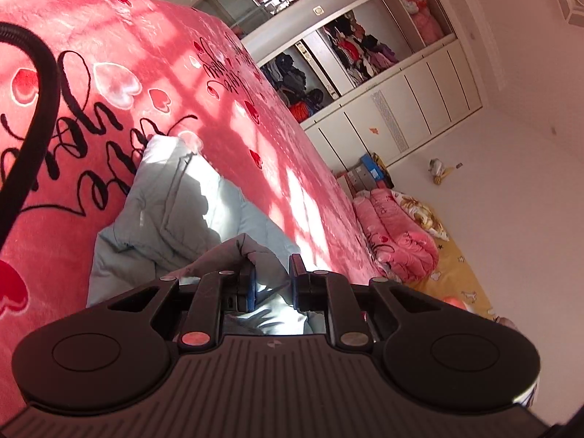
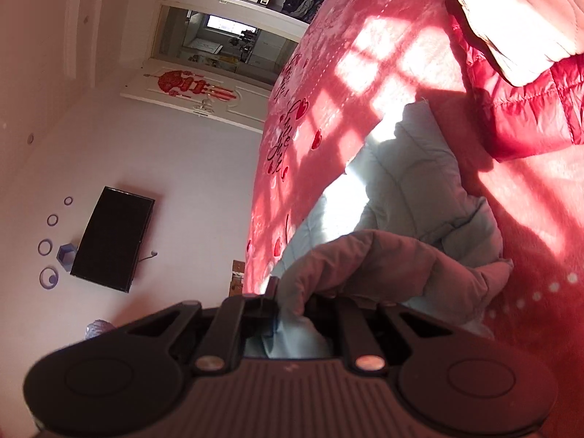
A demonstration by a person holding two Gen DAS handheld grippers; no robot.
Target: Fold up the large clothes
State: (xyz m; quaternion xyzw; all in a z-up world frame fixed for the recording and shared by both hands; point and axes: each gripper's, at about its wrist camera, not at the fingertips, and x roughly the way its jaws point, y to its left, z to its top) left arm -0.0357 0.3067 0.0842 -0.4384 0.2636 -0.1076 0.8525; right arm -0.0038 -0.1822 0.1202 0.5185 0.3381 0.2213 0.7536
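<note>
A pale blue padded jacket (image 1: pixel 171 204) lies on a pink heart-patterned blanket (image 1: pixel 109 73) covering a bed. My left gripper (image 1: pixel 273 281) has its blue-padded fingers a little apart, with a fold of the jacket between and around them. In the right wrist view the same jacket (image 2: pixel 408 171) stretches away over the blanket (image 2: pixel 328 109). My right gripper (image 2: pixel 292 306) is buried in a bunched fold of the jacket, which hides its fingertips.
A red padded jacket (image 2: pixel 525 116) with a pale quilted piece (image 2: pixel 511 18) lies at the far right of the bed. An open wardrobe (image 1: pixel 365 54) and a rolled pink quilt (image 1: pixel 398 230) show beyond the bed. A black cable (image 1: pixel 36 91) crosses the left.
</note>
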